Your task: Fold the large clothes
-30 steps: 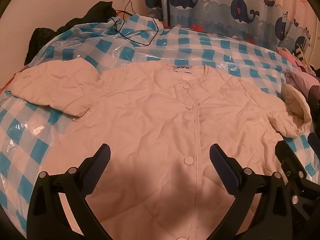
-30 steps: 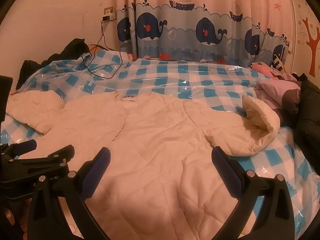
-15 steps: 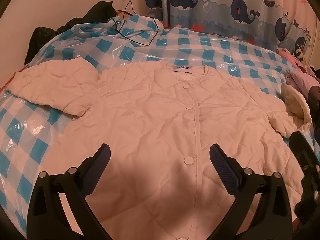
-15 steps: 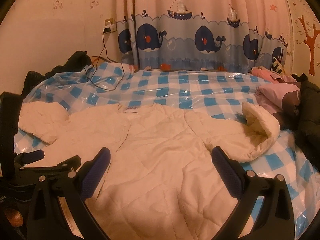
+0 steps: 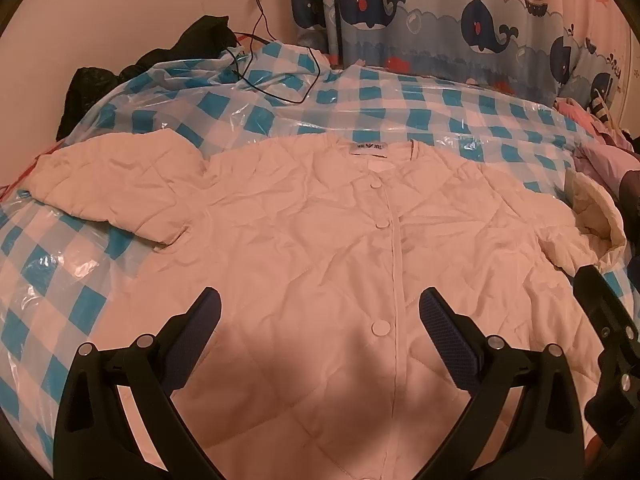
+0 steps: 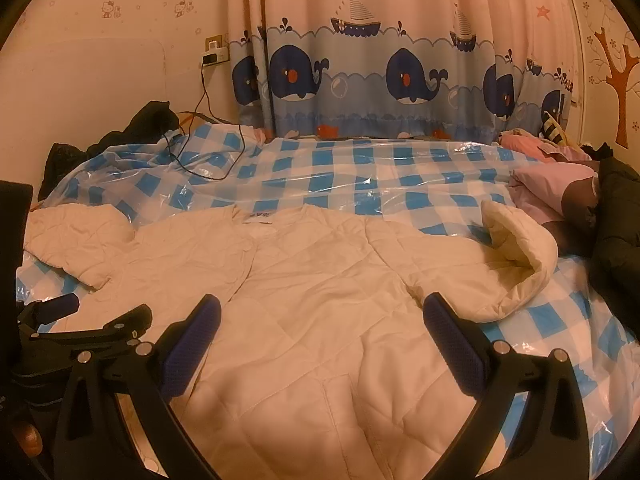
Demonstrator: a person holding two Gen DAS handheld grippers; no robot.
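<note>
- Jacket (image 5: 320, 240) first, left wrist view: cream quilted thing lying flat, front up and snapped shut, on the blue-checked plastic sheet (image 5: 420, 108) over the bed. Collar label points at the whale curtain (image 5: 440, 20), hem is nearest the camera.
- Same view: left gripper (image 5: 320, 312) hangs just above the lower front with its jaws spread wide, nothing between them. One sleeve (image 5: 108, 184) is stretched out to the left on the sheet, and the other one curls up at the far right.
- Bit of the right gripper (image 5: 608, 344) pokes in at the right edge there, can't tell much from it.
- Right wrist view: right gripper (image 6: 320, 320) is spread too, empty, over the right half of the jacket body. The curled sleeve (image 6: 516, 264) sits just ahead and to the right, cuff flipped up so the lining shows. Pink clothes (image 6: 544, 192) and a dark garment (image 6: 616, 220) are piled just past it.
- My take: nothing's folded yet, so sleeves come first. Pinch that curled cuff through both layers, flatten it, then lay it straight across the chest. Puffy fabric slips, so grab deep and drag low.
- I'd also keep clear of the black cable (image 6: 200, 160) on the sheet.
</note>
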